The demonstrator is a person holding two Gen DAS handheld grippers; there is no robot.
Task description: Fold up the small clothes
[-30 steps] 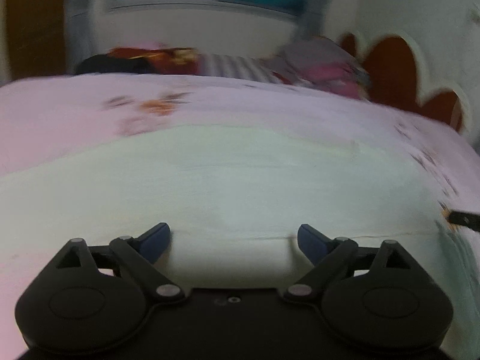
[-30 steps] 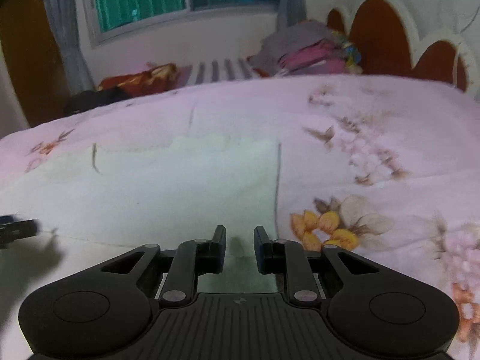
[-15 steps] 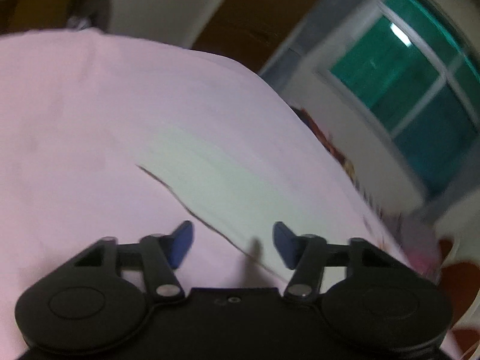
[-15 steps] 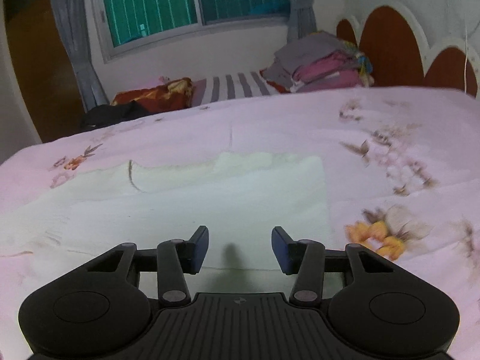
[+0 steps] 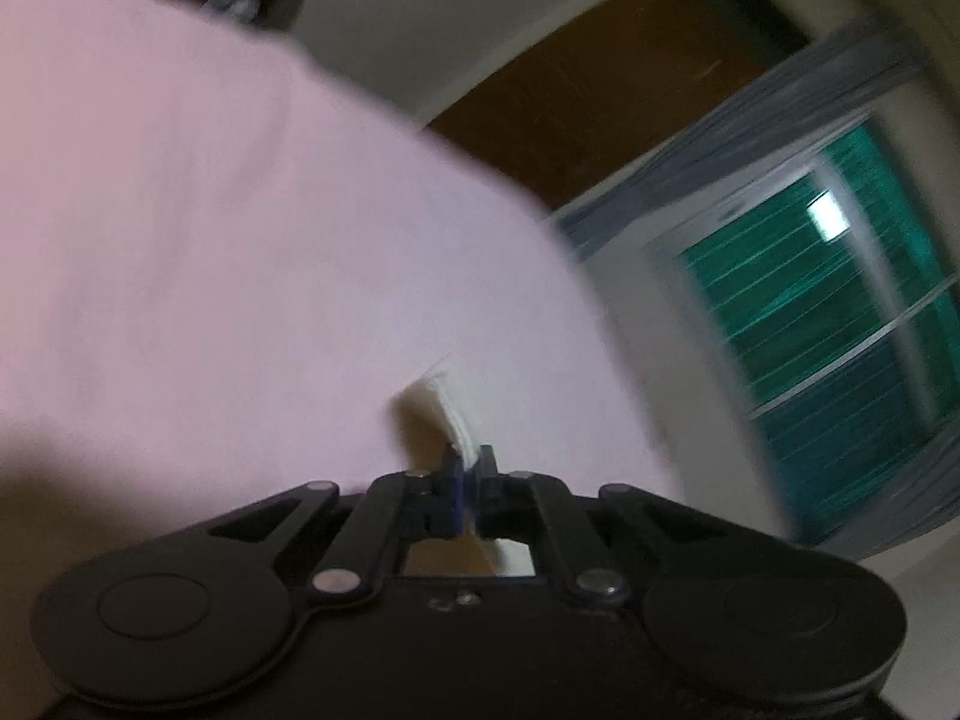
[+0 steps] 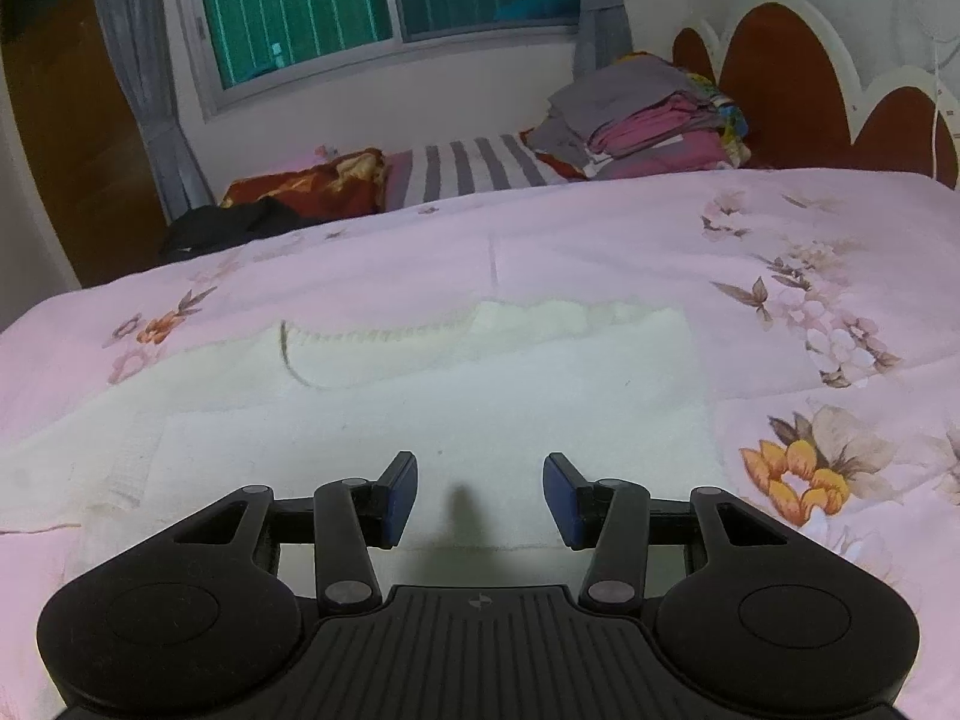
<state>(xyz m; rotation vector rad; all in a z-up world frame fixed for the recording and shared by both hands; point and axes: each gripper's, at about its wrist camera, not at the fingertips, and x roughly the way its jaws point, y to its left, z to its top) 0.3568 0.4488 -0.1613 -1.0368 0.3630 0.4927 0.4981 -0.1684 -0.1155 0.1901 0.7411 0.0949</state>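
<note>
Two blue pads of the left gripper (image 5: 469, 471) are pinched tight on an edge of the cream garment (image 5: 447, 405) above the pink bedspread (image 5: 180, 240). The right gripper (image 6: 479, 495) hovers half-open and empty over the flat-lying cloth (image 6: 480, 396); it looks light and limp, best taken at its hem.

Clothes pile (image 6: 648, 120) far off; bedspread (image 6: 600, 252) open

The left gripper (image 5: 471, 474) is matte black plastic: two round discs at its outer corners, angled link arms pinned with silver rivets, and short fingers (image 5: 456, 480) faced in dark blue. The right gripper (image 6: 479, 495) matches it, with blue-padded fingers (image 6: 401, 498) and a ribbed black centre plate.
</note>
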